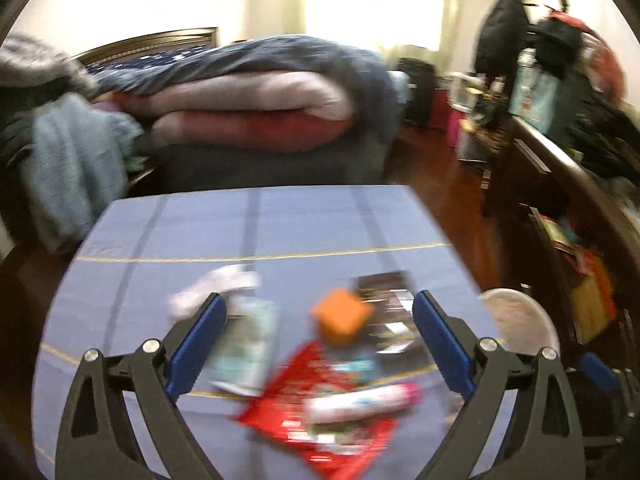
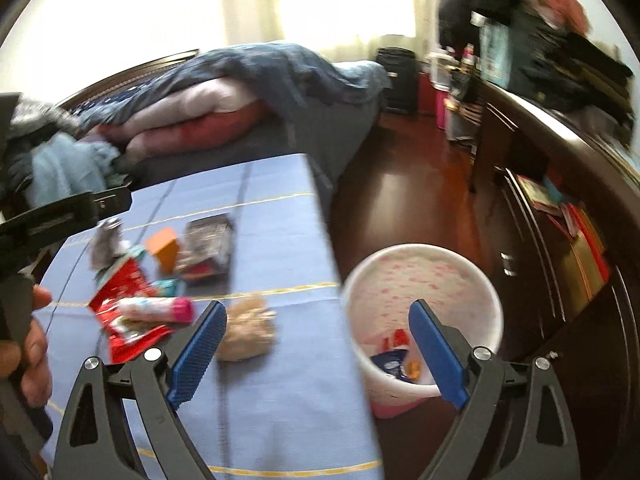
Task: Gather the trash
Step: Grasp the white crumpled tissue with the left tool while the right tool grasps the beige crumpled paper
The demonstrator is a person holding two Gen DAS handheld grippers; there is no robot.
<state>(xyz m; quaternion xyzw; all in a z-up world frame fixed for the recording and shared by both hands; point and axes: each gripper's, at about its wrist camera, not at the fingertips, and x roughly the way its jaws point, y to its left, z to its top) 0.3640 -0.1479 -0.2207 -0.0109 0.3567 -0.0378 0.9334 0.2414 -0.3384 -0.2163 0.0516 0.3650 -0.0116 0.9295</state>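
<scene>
Currently listed: red foil wrapper point(image 1: 316, 412), light, crinkly, slippery, lying on the tabletop point(image 1: 248, 224) just below my wide-open, empty left claw point(image 1: 320, 316), best pinched at a loose edge; right claw point(image 2: 318, 320) equally agape, empty, beside bin point(image 2: 420, 264).

A bright window point(image 1: 372, 0) with pale curtains glares on the far wall. On the far left, a bed point(image 1: 248, 92) with a dark wooden headboard is heaped with blue and pink bedding. The floor point(image 2: 404, 184) is glossy reddish wood. A dark dresser point(image 2: 560, 208) runs along the right, with what look like coats point(image 1: 500, 36) hanging above, blurred.
</scene>
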